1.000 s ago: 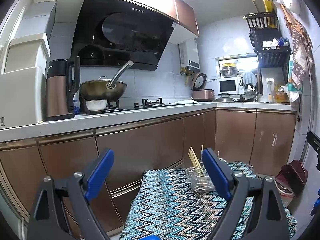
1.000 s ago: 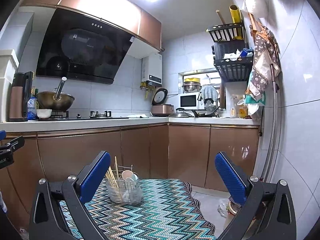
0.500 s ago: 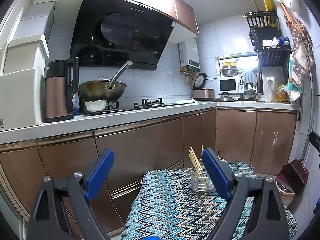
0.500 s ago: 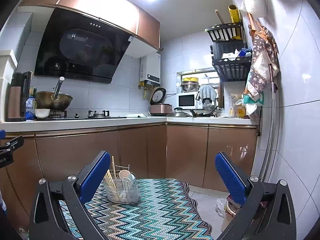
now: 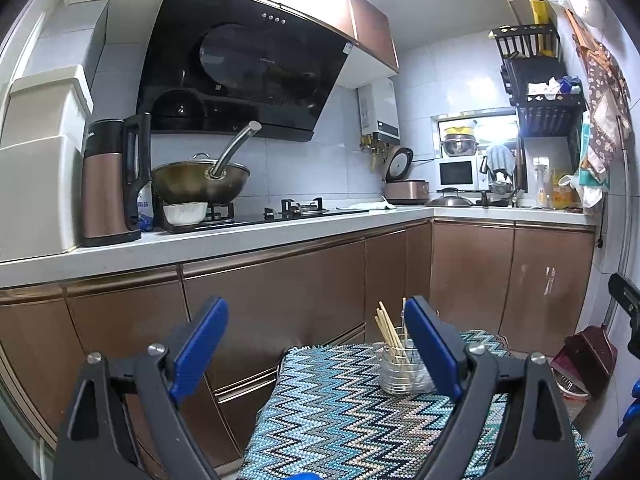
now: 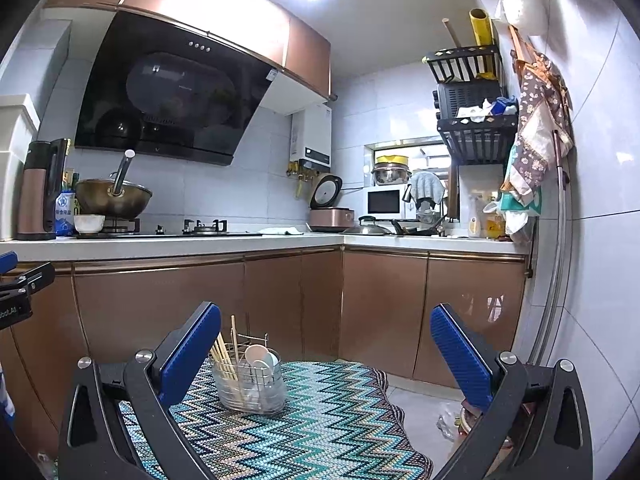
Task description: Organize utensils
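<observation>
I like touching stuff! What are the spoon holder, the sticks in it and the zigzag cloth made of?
Utensil holder: looks like shiny metal wire around a clear liner, since you can see through it.
Chopsticks: pale tan and matte, probably wood or bamboo.
Zigzag cloth: looks woven or knitted, with a bumpy stitch texture; likely yarn.

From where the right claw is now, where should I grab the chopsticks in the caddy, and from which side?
Take the chopsticks by their upper ends, coming down from above. They stand tilted in the left part of the caddy, tips rising above its wire rim, with spoons close on their right. The right claw is open and empty; I'd shift it left and close across the bundle above the rim.
</observation>
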Available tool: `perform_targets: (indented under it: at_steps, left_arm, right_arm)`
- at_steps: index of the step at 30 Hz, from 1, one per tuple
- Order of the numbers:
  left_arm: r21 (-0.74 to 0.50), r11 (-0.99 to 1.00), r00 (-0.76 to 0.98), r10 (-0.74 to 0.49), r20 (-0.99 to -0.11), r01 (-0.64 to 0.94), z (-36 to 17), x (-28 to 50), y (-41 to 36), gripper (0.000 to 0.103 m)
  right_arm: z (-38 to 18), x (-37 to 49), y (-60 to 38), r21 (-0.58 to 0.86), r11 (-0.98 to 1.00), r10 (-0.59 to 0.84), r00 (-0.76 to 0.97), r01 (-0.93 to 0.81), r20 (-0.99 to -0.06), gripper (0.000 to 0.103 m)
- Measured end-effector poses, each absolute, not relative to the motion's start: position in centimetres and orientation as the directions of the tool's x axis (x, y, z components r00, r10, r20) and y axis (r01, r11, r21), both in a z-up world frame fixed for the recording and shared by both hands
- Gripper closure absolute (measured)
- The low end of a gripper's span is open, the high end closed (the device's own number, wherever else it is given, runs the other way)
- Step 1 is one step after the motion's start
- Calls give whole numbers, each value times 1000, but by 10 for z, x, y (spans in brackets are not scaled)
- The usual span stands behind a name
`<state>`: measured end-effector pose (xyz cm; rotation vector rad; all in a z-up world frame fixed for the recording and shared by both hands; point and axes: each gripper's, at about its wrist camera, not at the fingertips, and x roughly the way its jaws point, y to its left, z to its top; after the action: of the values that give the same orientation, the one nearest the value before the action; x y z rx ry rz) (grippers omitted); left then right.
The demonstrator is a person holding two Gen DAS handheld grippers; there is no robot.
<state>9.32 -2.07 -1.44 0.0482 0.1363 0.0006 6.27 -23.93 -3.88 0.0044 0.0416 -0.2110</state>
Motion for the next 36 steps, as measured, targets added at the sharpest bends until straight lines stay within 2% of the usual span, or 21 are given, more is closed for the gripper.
perform_targets:
  at_steps: [14,36]
  left_arm:
    - [31,999,989,-22,-144,27,-21,115,-24,13]
    - [25,999,986,-35,-163,40,-26,123,-20,13]
  right_arm:
    - [-50,91,-239,-10,978,-207,974,207,-96,0]
    - [-48,99,-227,-36,980,-199,974,196,-104,0]
